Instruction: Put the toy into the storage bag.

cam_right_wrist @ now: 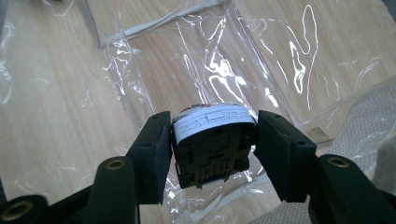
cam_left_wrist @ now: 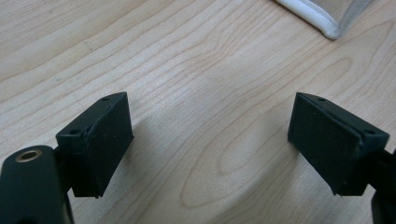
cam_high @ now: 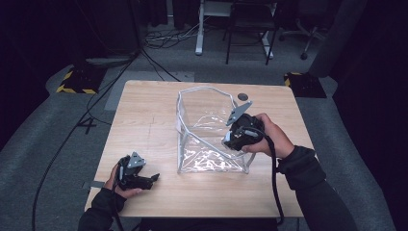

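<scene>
A wooden table (cam_high: 144, 125) stands on grey carpet (cam_high: 48, 125) in a dark room.

A small black white-labelled block (cam_right_wrist: 212, 144) hangs above an open clear plastic bag (cam_high: 207, 130).

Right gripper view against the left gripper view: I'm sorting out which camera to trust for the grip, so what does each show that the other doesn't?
Right gripper view alone: the right gripper shut on a small dark item with a white printed label, held over the inside of the clear plastic bag.

Left gripper view alone: the left gripper with its jaws wide apart and nothing between them, and a white-trimmed corner of the bag at the top edge.

Both: the light wooden table and part of that bag.
</scene>
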Available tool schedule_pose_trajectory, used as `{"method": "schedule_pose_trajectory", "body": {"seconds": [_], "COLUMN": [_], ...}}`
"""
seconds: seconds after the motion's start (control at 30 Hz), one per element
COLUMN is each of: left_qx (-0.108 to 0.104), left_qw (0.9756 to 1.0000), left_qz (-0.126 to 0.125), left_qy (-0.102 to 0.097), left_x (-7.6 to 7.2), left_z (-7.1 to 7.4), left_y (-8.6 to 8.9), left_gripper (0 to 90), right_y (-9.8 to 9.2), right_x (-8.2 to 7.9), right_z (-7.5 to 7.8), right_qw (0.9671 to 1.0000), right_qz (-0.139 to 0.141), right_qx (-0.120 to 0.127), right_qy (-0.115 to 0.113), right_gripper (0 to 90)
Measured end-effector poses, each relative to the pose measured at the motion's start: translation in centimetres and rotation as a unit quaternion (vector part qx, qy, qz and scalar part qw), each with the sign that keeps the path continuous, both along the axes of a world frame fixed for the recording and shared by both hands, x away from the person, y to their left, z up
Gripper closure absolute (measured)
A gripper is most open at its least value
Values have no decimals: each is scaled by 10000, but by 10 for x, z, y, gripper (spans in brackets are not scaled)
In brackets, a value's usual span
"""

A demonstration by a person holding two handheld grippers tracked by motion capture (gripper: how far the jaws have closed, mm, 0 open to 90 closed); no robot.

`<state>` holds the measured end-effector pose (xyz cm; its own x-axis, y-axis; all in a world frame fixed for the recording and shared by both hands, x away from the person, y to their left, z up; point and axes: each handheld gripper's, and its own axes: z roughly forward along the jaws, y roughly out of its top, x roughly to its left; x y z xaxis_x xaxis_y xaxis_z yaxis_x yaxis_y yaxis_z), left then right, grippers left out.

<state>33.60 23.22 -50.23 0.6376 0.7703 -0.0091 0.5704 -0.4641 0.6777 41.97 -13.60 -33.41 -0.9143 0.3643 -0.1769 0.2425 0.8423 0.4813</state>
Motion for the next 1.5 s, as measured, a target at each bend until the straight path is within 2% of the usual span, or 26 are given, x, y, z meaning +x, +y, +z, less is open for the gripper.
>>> {"method": "schedule_pose_trajectory", "body": {"seconds": [0.33,0.6,0.77,0.8,0.87,1.03,1.17,1.27,1.4,1.5], "left_qx": [-4,-4,5,5,6,7,7,5,4,6], "left_qw": [10000,10000,10000,10000,10000,10000,10000,10000,10000,10000], "left_qz": [-2,-4,-11,-10,-11,-12,-12,-12,-11,-11], "left_qy": [4,5,6,6,5,5,5,6,7,6], "left_x": [0,0,0,0,0,0,0,0,0,0], "left_z": [0,0,0,0,0,0,0,0,0,0], "left_y": [0,0,0,0,0,0,0,0,0,0], "left_gripper": [140,140,140,140,140,140,140,140,139,140], "right_y": [-4,-6,-8,-9,-9,-12,-16,-20,-27,-32], "right_x": [2,2,2,1,2,0,-3,-3,-3,-5], "right_z": [-1,0,1,1,2,5,9,12,14,18], "right_qw": [9995,9990,9985,9983,9980,9964,9929,9889,9841,9781], "right_qz": [-73,-171,-183,-205,-210,-114,-260,-316,-452,-551], "right_qx": [305,403,469,517,562,692,960,1199,1449,1650], "right_qy": [-24,-59,-206,-159,-220,-466,-655,-816,-924,-1142], "right_gripper": [437,426,418,418,408,377,360,339,303,276]}}
